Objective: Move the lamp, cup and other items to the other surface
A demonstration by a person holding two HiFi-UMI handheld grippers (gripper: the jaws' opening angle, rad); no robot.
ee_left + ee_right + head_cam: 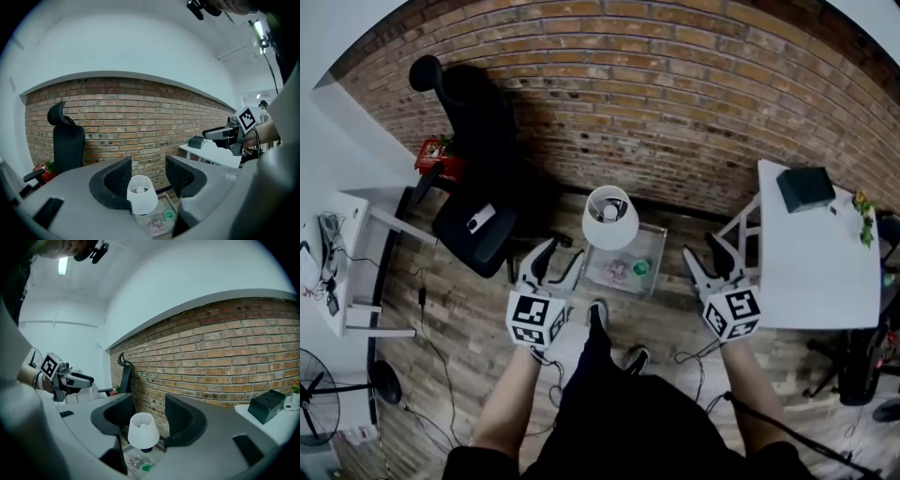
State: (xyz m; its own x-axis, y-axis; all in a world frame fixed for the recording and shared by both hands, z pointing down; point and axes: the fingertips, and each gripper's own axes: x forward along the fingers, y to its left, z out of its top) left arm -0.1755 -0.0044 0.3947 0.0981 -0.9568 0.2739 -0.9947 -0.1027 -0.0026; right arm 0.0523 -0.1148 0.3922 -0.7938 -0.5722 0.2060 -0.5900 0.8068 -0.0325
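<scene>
Since the white lamp with the cone shade (610,217) stands on the small clear-topped bench (654,236), by its far left corner, no transfer shows as done.

Small green cup (641,267): same bench, near the right edge. A pale pink item (617,272) lies mid-bench, too small to identify.

Left tool (555,261): jaws moderately wide, nothing between the pads, held in the air short of the near left corner of the clear bench. Right tool (705,251): jaws likewise apart and empty, off the near right corner. Both point toward the lamp but are well apart from it.

Large white bench (816,272) to the right carries only a dark box (805,187) at its far edge. It is judged the likely destination, with ample bare top.

Progress estimate: start of task — lamp, cup and pink item all left to move, first grasp not yet made.
</scene>
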